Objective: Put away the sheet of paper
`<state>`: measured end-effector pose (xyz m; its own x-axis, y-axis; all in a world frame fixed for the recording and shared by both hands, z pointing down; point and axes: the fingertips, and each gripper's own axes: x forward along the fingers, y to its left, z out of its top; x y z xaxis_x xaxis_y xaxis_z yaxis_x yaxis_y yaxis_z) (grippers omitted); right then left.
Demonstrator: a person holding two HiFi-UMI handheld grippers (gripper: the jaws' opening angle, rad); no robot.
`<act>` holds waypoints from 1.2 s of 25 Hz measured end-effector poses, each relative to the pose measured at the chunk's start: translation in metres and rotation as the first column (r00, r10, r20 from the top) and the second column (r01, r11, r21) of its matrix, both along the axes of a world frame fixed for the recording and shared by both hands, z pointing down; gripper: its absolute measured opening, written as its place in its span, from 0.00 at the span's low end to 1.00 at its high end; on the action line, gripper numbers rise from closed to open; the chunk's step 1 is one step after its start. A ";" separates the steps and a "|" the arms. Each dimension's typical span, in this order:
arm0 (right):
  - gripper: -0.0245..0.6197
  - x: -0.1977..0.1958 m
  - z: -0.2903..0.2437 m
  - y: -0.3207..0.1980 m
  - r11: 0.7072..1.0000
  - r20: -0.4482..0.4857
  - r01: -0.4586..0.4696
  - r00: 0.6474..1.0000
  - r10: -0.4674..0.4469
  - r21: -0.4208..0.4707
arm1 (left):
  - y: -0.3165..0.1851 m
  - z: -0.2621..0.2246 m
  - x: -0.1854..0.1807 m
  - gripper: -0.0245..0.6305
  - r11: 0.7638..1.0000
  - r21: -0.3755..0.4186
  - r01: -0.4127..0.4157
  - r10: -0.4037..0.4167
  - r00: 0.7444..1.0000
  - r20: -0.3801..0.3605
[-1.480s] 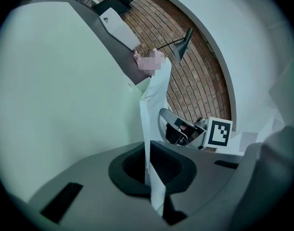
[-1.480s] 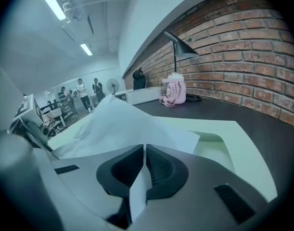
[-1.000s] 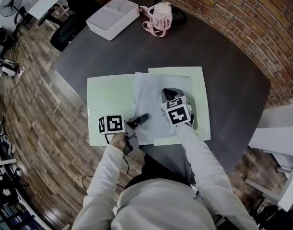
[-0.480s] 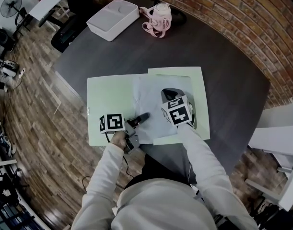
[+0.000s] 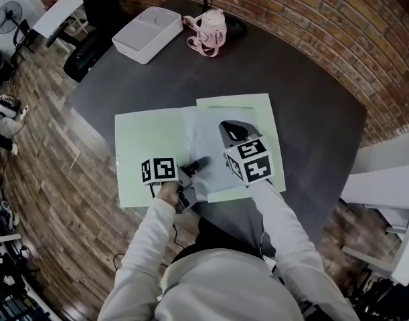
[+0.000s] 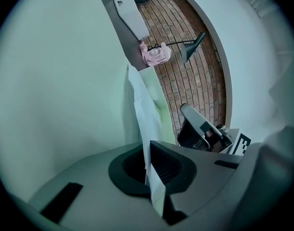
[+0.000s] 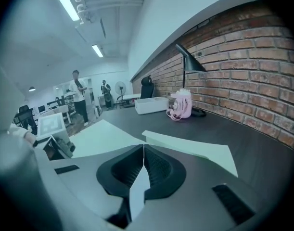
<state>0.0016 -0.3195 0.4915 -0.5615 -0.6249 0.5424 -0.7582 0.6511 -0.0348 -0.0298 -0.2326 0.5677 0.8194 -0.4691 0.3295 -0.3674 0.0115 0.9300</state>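
Note:
A white sheet of paper [image 5: 205, 139] lies over the middle of an open pale green folder [image 5: 142, 154] on the dark table. My left gripper [image 5: 200, 163] is at the sheet's near edge, and in the left gripper view its jaws [image 6: 149, 170] are shut on the paper [image 6: 145, 112], which stands up edge-on. My right gripper [image 5: 228, 128] is over the sheet's right side. Its jaws [image 7: 143, 165] are shut on a strip of the paper [image 7: 137, 191]. The folder's flaps [image 7: 195, 148] spread out ahead of it.
A white box [image 5: 144, 33], a pink bag [image 5: 207, 31] and a black lamp base [image 5: 234, 25] stand at the table's far side. The brick wall [image 5: 324, 32] runs along the right. The table's near edge [image 5: 224, 216] is right by my body. People stand far off [image 7: 79, 97].
My view has shifted slightly. Both grippers keep their hold on the sheet. The right gripper has come a little nearer to me and looks slightly higher.

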 end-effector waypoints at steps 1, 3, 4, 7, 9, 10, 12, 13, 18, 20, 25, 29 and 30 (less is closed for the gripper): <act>0.08 0.002 -0.004 0.002 1.000 0.006 -0.004 1.000 0.004 0.004 | 0.000 0.000 0.002 0.06 1.000 0.002 -0.004 0.004 1.000 0.004; 0.08 0.007 -0.011 0.006 1.000 0.018 -0.016 1.000 0.016 0.008 | -0.001 0.000 0.005 0.06 1.000 0.005 -0.010 0.009 1.000 0.011; 0.08 0.009 -0.014 0.008 1.000 0.028 -0.023 0.999 0.023 0.009 | -0.001 0.001 0.006 0.06 1.000 0.006 -0.012 0.012 1.000 0.014; 0.08 0.018 -0.026 0.012 0.998 0.061 -0.053 0.997 0.052 0.017 | -0.002 0.002 0.010 0.06 1.000 0.007 -0.018 0.017 1.000 0.025; 0.08 0.025 -0.034 0.014 0.997 0.083 -0.075 0.994 0.072 0.026 | -0.003 0.002 0.013 0.06 1.000 0.010 -0.025 0.025 0.999 0.029; 0.08 0.028 -0.039 0.015 0.996 0.092 -0.084 0.992 0.081 0.030 | -0.004 0.002 0.015 0.06 0.999 0.012 -0.030 0.030 0.999 0.031; 0.08 0.036 -0.046 0.020 0.994 0.106 -0.101 0.990 0.096 0.038 | -0.005 0.002 0.019 0.06 0.999 0.016 -0.042 0.041 0.998 0.037; 0.08 0.039 -0.049 0.023 0.993 0.111 -0.108 0.989 0.103 0.042 | -0.005 0.002 0.021 0.06 0.999 0.017 -0.047 0.047 0.998 0.039; 0.08 0.054 -0.058 0.036 0.989 0.130 -0.144 0.982 0.137 0.045 | -0.008 0.002 0.031 0.06 0.997 0.026 -0.076 0.075 0.996 0.041; 0.08 0.058 -0.059 0.042 0.987 0.138 -0.156 0.979 0.149 0.041 | -0.008 0.001 0.036 0.06 0.996 0.032 -0.088 0.086 0.995 0.044; 0.08 0.069 -0.059 0.053 0.983 0.143 -0.180 0.974 0.174 0.032 | -0.009 0.001 0.046 0.06 0.993 0.044 -0.113 0.109 0.991 0.080; 0.08 0.073 -0.058 0.058 0.981 0.140 -0.192 0.972 0.187 0.028 | -0.010 -0.001 0.051 0.07 0.989 0.061 -0.136 0.128 0.986 0.110; 0.08 0.073 -0.058 0.059 0.980 0.140 -0.194 0.972 0.189 0.029 | -0.009 -0.002 0.053 0.07 0.988 0.066 -0.143 0.134 0.983 0.121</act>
<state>0.0748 -0.2607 0.4331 -0.4957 -0.7485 0.4405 -0.8590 0.4972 -0.1218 0.0229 -0.2417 0.5653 0.8363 -0.3804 0.3948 -0.4663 -0.1147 0.8772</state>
